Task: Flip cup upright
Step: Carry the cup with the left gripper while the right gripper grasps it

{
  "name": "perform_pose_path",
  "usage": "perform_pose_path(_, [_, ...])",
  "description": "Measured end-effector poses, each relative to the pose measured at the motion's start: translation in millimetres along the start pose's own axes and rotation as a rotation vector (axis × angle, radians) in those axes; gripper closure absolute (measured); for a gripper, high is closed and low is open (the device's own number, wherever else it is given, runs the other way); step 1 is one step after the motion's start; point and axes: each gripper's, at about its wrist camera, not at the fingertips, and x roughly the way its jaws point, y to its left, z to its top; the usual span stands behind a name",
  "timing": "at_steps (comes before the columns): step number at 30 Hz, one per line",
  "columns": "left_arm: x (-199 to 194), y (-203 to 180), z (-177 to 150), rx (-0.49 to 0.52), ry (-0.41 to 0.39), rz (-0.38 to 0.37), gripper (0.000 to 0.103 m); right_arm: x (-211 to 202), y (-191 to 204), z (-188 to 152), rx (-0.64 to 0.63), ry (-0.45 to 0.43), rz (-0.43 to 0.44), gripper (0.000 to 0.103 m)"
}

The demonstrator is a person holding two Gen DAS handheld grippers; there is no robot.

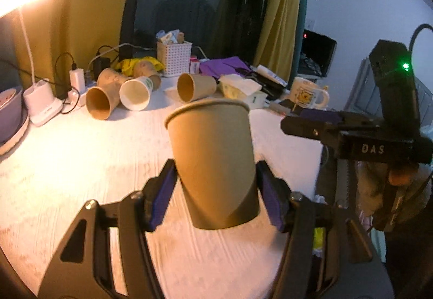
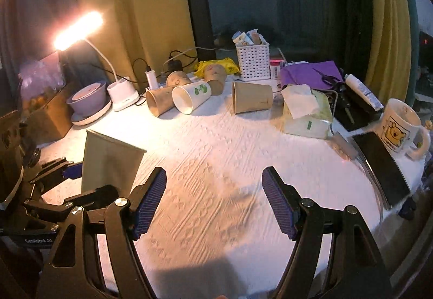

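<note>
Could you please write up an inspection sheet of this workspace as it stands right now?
Surface: white textured tablecloth, lit warmly from the left.
Job's things: brown paper cup mouth-up between the left gripper's pads; four paper cups lie on their sides at the back, among them a white cup and a brown cup.
Clutter: white basket, tissue pack, bear mug, phone, purple bowl.
Grippers: left gripper shut on the cup; right gripper open, holding nothing.
Cables: black charger leads at the back.
Surroundings: desk lamp on, yellow curtain, dark window.
</note>
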Motion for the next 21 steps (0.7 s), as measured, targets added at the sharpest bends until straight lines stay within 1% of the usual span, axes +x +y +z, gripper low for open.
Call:
perform_pose_path(4, [-18, -3, -19, -0.004, -0.045, -0.003, 0.042, -16, 7, -8, -0.001, -0.025, 0.018, 0.027])
perform_pose_path(7, [-26, -7, -33, 0.016, -0.08, 0.018, 0.042, -27, 12, -10, -0.012, -0.059, 0.092, 0.027])
perform_pose_path(8, [-30, -9, -38, 0.028, -0.101, 0.026, 0.042, -30, 15, -11, -0.012, -0.063, 0.135, 0.027])
perform_pose_path(10, [-34, -8, -42, 0.023, -0.126, 0.03, 0.042, -32, 23, -10, -0.019, -0.057, 0.185, 0.027])
perform_pose_path(12, [-35, -4, -45, -0.007, -0.134, 0.028, 0.042, -31, 31, -10, -0.021, -0.046, 0.21, 0.027])
perform_pose_path(14, [-36, -2, -48, -0.019, -0.146, 0.027, 0.042, -24, 42, -12, -0.013, -0.006, 0.253, 0.027])
perform_pose_path(16, [-38, -3, -51, -0.008, -0.165, 0.034, 0.042, -20, 54, -14, -0.017, 0.019, 0.294, 0.027])
perform_pose_path(21, [-37, -3, -59, 0.009, -0.183, 0.022, 0.042, -8, 74, -12, -0.018, 0.06, 0.375, 0.027])
